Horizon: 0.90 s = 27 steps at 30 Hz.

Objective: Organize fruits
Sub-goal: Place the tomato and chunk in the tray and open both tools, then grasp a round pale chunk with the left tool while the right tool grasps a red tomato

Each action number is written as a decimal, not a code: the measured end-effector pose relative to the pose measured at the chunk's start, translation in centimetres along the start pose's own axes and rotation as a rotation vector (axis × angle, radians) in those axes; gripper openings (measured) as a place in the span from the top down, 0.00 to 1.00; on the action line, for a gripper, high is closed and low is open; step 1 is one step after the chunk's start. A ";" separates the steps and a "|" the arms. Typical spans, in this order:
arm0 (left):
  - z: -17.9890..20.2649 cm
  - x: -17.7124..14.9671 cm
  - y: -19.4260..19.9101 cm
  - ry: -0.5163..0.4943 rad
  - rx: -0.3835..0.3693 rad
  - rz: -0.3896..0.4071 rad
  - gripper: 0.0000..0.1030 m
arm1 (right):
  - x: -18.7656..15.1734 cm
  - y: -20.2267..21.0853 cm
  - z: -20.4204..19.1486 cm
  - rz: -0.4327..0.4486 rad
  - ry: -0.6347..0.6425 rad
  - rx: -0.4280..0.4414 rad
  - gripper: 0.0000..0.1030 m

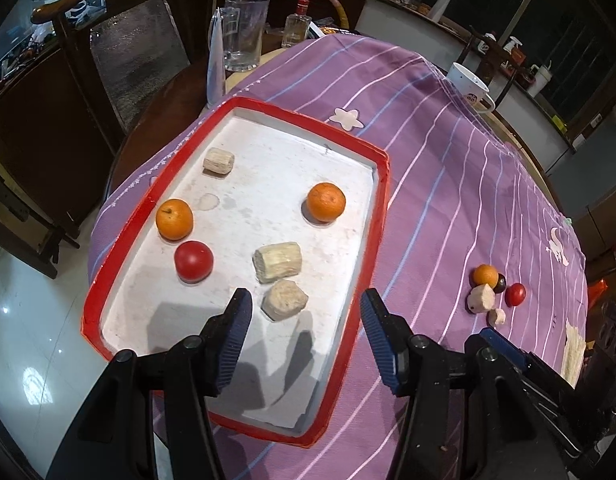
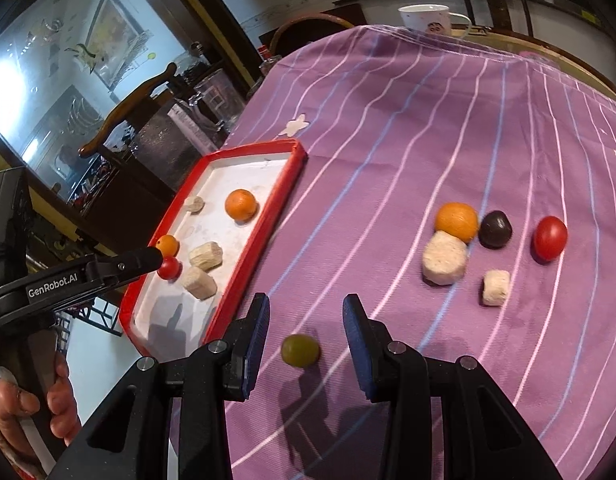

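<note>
A red-rimmed white tray (image 1: 381, 184) (image 2: 264, 224) holds two oranges (image 1: 325, 202) (image 1: 174, 219), a red tomato (image 1: 193, 261) and three beige chunks (image 1: 278, 262). My left gripper (image 1: 306, 312) is open and empty above the tray's near end, close to one beige chunk (image 1: 284, 300). My right gripper (image 2: 304, 316) is open, with a green fruit (image 2: 300, 350) lying on the cloth between its fingers. On the cloth to the right lie an orange (image 2: 456, 221), a dark plum (image 2: 495, 229), a red tomato (image 2: 550, 238) and two beige chunks (image 2: 444, 258) (image 2: 495, 287).
The purple striped cloth (image 2: 387, 140) covers a round table. A glass mug (image 1: 244, 34), a small bottle (image 1: 296, 24) and a white cup (image 1: 469, 88) stand at the far edge. Wooden chairs (image 1: 108, 40) surround the table. The left gripper's body (image 2: 68, 280) shows beside the tray.
</note>
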State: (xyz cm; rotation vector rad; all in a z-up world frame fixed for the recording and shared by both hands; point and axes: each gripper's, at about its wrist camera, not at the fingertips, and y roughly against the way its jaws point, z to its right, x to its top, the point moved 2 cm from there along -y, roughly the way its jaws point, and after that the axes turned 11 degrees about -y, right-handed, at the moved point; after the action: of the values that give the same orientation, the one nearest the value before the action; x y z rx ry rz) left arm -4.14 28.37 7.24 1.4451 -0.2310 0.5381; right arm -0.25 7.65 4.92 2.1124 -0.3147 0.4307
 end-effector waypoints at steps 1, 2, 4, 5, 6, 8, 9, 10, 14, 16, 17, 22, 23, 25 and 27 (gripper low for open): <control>0.1 0.0 0.0 0.001 -0.001 0.001 0.46 | 0.0 0.0 0.1 0.000 -0.001 -0.001 0.59; 0.1 0.0 0.0 0.001 -0.002 0.002 0.46 | 0.0 0.0 0.2 0.001 -0.003 -0.004 0.59; 0.1 0.1 0.2 0.004 -0.005 0.007 0.46 | 0.1 0.2 0.3 0.005 -0.002 -0.007 0.59; 0.1 0.1 0.2 0.007 -0.008 0.010 0.46 | 0.1 0.2 0.3 0.007 0.000 -0.010 0.59; 0.1 0.2 0.2 0.009 -0.012 0.012 0.46 | 0.1 0.3 0.3 0.008 0.002 -0.013 0.59; 0.1 0.3 0.0 0.016 -0.023 0.012 0.46 | 0.0 0.5 0.4 0.012 0.006 -0.019 0.59; 0.2 0.4 -0.1 0.020 -0.030 0.011 0.46 | 0.0 0.7 0.6 0.015 0.008 -0.028 0.59; 0.1 0.4 0.0 0.024 -0.036 0.014 0.46 | 0.0 0.9 0.7 0.019 0.008 -0.036 0.59; 0.2 0.8 -0.3 0.040 -0.055 0.039 0.40 | 0.8 2.8 2.2 0.070 -0.008 -0.088 0.59; 0.5 0.8 -1.2 0.047 -0.075 0.025 0.40 | 1.1 3.8 3.9 0.102 -0.032 -0.137 0.59; 0.7 0.8 -1.5 0.044 -0.084 0.019 0.40 | 1.3 4.1 4.8 0.106 -0.050 -0.153 0.59; 3.7 0.7 -2.9 -0.046 -0.119 -0.010 0.40 | 1.8 5.5 10.1 0.120 -0.183 -0.224 0.59; 4.5 0.7 -3.1 -0.075 -0.122 -0.019 0.40 | 1.8 5.8 11.0 0.128 -0.202 -0.239 0.59; 6.0 0.5 -3.7 -0.128 -0.126 -0.038 0.40 | 2.0 6.3 12.0 0.137 -0.217 -0.253 0.59; 7.9 0.1 -4.4 -0.187 -0.140 -0.062 0.40 | 2.1 6.5 12.6 0.139 -0.224 -0.262 0.59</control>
State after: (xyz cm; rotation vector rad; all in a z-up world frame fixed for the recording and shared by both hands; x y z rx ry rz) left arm -0.64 20.54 4.42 1.3617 -0.3640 0.3299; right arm 1.47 -6.59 4.23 1.8890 -0.6171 0.2188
